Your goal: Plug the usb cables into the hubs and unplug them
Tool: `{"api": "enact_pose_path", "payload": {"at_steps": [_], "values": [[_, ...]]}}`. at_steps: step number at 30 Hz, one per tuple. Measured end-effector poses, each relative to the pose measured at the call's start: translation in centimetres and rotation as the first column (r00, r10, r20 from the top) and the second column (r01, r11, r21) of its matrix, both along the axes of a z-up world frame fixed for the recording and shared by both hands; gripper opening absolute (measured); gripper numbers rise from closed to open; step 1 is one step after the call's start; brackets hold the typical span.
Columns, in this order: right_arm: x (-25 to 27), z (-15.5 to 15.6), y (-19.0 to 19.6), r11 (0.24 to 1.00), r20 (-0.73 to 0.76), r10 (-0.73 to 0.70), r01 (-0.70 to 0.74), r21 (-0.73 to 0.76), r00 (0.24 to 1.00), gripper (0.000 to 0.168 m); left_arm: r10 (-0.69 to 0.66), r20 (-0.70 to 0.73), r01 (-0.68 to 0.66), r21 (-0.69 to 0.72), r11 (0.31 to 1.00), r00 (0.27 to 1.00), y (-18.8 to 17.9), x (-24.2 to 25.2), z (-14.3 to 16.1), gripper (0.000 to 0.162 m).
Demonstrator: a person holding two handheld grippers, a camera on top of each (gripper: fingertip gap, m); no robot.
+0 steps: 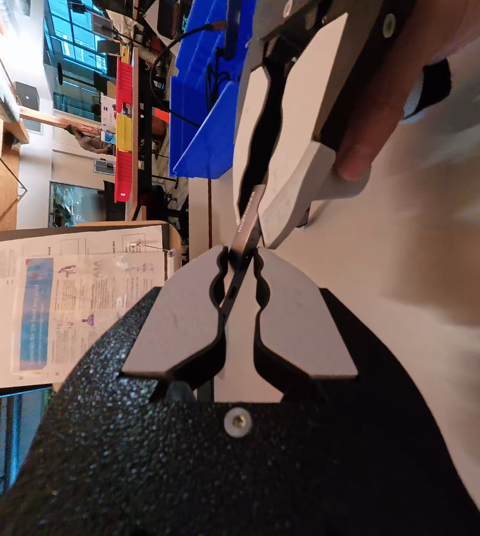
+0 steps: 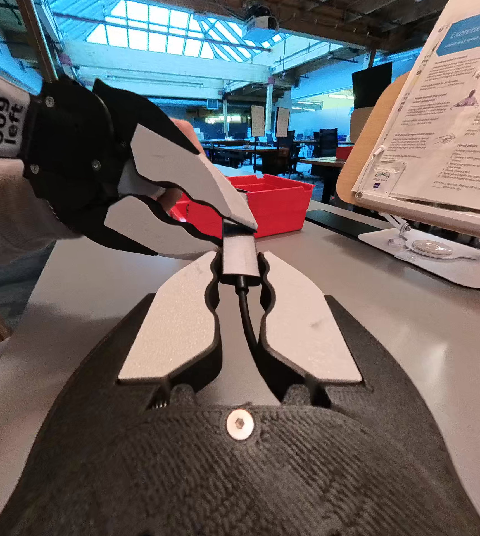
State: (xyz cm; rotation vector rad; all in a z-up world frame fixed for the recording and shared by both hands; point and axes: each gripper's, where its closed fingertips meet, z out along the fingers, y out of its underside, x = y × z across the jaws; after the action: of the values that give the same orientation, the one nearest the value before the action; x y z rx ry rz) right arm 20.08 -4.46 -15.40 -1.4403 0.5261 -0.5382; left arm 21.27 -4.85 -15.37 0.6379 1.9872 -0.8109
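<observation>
A slim grey USB hub point(image 1: 247, 216) is held above the table between both grippers. My left gripper point(image 1: 241, 253) is shut on one end of it. In the right wrist view the left gripper point(image 2: 234, 233) comes in from the left and clamps the hub's far end from above and below. My right gripper point(image 2: 239, 255) is shut on the near end of the hub point(image 2: 240, 261), and the hub's black cable point(image 2: 246, 307) trails back between its fingers. In the left wrist view the right gripper point(image 1: 254, 227) reaches in from the upper right. I see no separate USB plug.
A white table point(image 2: 378, 333) lies below. A red bin point(image 2: 276, 203) stands behind the hub. Blue bins point(image 1: 204, 121) with black cables stand at the far table edge. A stand with printed sheets point(image 2: 442, 130) is at the right. A person's hand point(image 1: 378, 101) holds the right gripper. Left and right tips are no more than a few centimetres apart.
</observation>
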Motion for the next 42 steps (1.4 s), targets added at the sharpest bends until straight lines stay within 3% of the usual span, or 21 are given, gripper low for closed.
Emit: {"api": "enact_pose_path", "payload": {"at_steps": [8,13,15,18,20,21,22,24,26,28,29,32,36,42], "values": [[0.1,0.8,-0.3,0.978,-0.016,0.031,-0.027,0.207,0.999,0.024,0.006,0.074,0.0,-0.076,0.997,0.997,-0.3,0.2,0.3,0.01],[0.1,0.9,-0.4,0.962,-0.051,0.065,-0.049,0.27,0.997,0.024,-0.003,0.151,0.014,-0.076,0.997,0.989,-0.2,0.4,0.2,0.009],[0.2,0.7,-0.4,0.972,-0.027,0.048,-0.04,0.231,0.998,0.024,0.0,0.176,0.014,-0.082,0.997,0.984,-0.3,0.4,0.2,0.009],[0.5,0.9,-0.9,0.98,0.034,-0.034,0.027,0.198,0.999,0.025,0.076,0.014,-0.071,-0.21,0.975,0.997,0.3,1.0,0.6,0.016],[0.7,1.1,-1.9,0.977,0.066,-0.088,0.073,0.2,0.994,0.025,0.15,-0.217,-0.221,-0.355,0.908,0.965,1.7,1.9,1.6,0.043],[0.6,1.1,-2.1,0.979,0.071,-0.076,0.061,0.195,0.995,0.025,0.135,-0.395,-0.312,-0.43,0.847,0.909,2.4,2.1,2.0,0.045],[0.5,1.1,-2.3,0.98,0.083,-0.077,0.061,0.188,0.994,0.025,0.064,-0.591,-0.424,-0.494,0.759,0.804,2.9,2.1,2.4,0.048],[0.3,1.5,-2.3,0.978,0.123,-0.084,0.058,0.201,0.989,0.025,-0.201,-0.867,-0.653,-0.479,0.586,0.456,3.4,2.2,2.5,0.053],[0.1,1.5,-1.7,0.976,0.126,-0.058,0.03,0.217,0.99,0.024,-0.421,-0.899,-0.775,-0.351,0.525,0.121,3.3,2.1,1.7,0.056],[-0.2,1.4,-0.8,0.976,0.12,-0.024,-0.003,0.217,0.992,0.024,-0.518,-0.853,-0.8,-0.265,0.538,-0.066,2.7,1.7,0.6,0.057],[-0.2,1.1,-0.4,0.98,0.113,-0.022,-0.001,0.199,0.993,0.024,-0.532,-0.839,-0.799,-0.244,0.55,-0.11,2.4,1.4,0.1,0.051],[0.0,0.4,0.1,0.991,0.118,-0.044,0.028,0.13,0.992,0.024,-0.624,-0.77,-0.819,-0.268,0.507,-0.135,2.0,1.5,0.5,0.019],[0.2,0.1,0.0,0.993,0.125,-0.068,0.055,0.102,0.99,0.024,-0.715,-0.656,-0.853,-0.208,0.479,-0.242,1.8,1.7,0.8,0.012],[0.2,0.4,0.2,0.988,0.175,-0.128,0.111,0.105,0.976,0.025,-0.78,-0.558,-0.894,-0.139,0.426,-0.284,1.6,1.8,1.1,0.009]]}}
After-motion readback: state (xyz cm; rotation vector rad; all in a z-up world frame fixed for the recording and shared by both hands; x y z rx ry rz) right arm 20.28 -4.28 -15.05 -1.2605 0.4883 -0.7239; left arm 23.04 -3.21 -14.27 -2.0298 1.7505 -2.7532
